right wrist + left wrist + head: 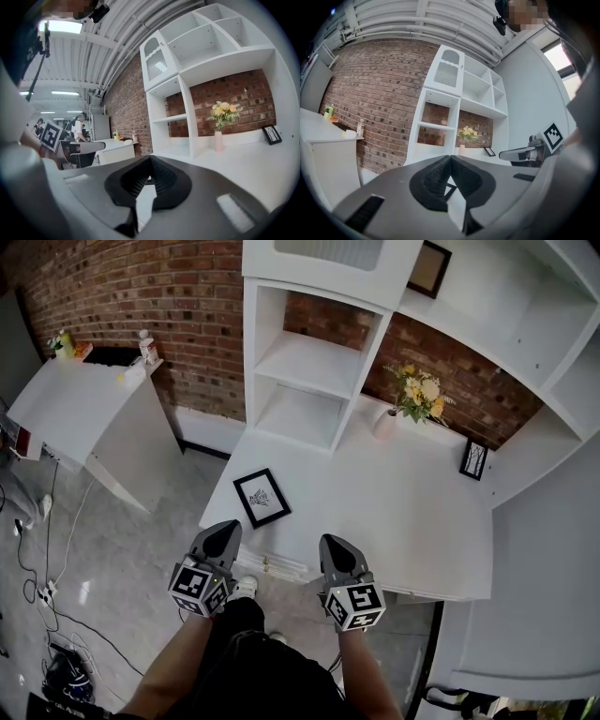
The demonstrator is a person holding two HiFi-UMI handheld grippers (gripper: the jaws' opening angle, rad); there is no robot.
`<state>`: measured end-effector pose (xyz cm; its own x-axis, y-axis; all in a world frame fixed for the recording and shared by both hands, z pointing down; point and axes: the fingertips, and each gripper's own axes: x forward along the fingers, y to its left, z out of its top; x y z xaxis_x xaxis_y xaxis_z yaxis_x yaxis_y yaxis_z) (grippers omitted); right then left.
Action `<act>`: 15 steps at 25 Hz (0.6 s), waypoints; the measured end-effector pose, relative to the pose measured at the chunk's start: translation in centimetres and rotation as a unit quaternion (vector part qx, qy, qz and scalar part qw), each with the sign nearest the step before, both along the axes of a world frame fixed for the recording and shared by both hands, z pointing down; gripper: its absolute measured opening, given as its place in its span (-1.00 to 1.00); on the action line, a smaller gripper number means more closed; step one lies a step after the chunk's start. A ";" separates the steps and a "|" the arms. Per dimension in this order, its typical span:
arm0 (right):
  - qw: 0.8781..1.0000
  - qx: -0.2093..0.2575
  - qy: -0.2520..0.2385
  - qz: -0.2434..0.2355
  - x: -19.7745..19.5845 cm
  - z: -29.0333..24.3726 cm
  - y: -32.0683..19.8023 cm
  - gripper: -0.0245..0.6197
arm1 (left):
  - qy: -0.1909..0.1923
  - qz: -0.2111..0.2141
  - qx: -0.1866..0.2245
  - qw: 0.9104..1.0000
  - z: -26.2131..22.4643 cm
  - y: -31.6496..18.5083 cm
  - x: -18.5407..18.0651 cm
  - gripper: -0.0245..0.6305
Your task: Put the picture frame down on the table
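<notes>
Head view — picture frame (262,498) flat on table (394,512), long axis diagonal; left gripper (227,526) and right gripper (332,542) — jaws together, empty.

Print in the picture frame (262,497) too small to read, only its corner shows behind the closed left gripper (450,157) in that gripper's view, small frame (474,458) by the wall same, bits (66,345) on the side cabinet (80,404) too tiny, forearms (178,662) cut off at bottom edge.

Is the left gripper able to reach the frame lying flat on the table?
Probably yes: the left gripper sits just short of the picture frame, nothing between them, though its jaws are shut.
</notes>
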<state>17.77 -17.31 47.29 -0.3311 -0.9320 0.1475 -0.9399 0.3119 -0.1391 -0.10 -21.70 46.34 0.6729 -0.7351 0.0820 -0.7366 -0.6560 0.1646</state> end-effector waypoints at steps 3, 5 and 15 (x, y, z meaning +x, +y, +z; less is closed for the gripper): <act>1.000 0.007 0.001 -0.004 -0.1 -0.5 0.8 -0.91 | 0.006 -0.003 0.003 1.000 -0.3 0.9 -0.1 -0.93; 1.000 0.010 -0.001 -0.006 -0.1 -0.8 1.4 -0.91 | 0.008 -0.004 0.005 1.000 -0.6 1.5 -0.1 -0.93; 1.000 0.020 0.000 -0.016 0.1 -1.6 4.2 -0.91 | 0.011 -0.010 0.013 1.000 -1.0 4.5 0.0 -0.93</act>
